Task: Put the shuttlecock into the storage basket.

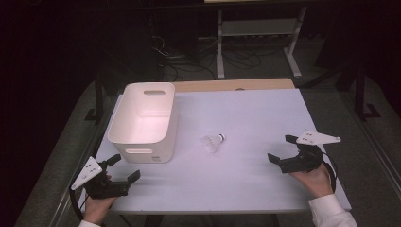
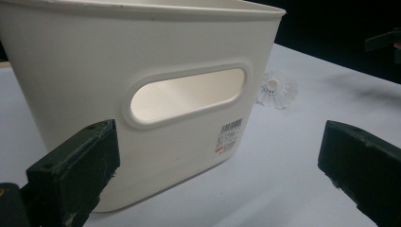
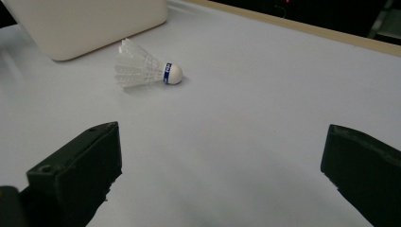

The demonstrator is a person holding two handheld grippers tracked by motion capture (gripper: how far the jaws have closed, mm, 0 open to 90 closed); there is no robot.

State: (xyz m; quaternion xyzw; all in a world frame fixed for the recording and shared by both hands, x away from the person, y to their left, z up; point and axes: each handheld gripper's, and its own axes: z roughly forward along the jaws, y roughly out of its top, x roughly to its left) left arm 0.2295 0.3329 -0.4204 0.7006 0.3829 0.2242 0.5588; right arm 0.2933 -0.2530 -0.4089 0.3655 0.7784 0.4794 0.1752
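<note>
Two grippers are resting low at my side of the table (image 1: 265,113), one in each hand. Left gripper (image 1: 126,168) is sitting at the near left corner, jaws spread wide with nothing between them. Right gripper (image 1: 279,149) is sitting near the right edge, jaws likewise standing well apart and empty.

White bin (image 1: 144,120) is standing upright on the left half of the table, just ahead of my left gripper. Its near wall is showing an oval handle slot; a second slot is showing in the far wall. From above, its inside is looking bare. In the left gripper view the bin (image 2: 142,94) is looming close beyond the jaws, with a small barcode label (image 2: 229,135) stuck below and to the right of the slot.

Shuttlecock (image 1: 213,142) is lying on its side on the table near the middle, just right of the bin and not touching it, well apart from both grippers. In the right gripper view the shuttlecock (image 3: 146,71) is lying ahead and to the left of the jaws, white feathers pointing toward the bin (image 3: 90,23), rounded cork with a blue band pointing away. In the left gripper view the shuttlecock (image 2: 276,90) is peeking out past the bin's right edge.
</note>
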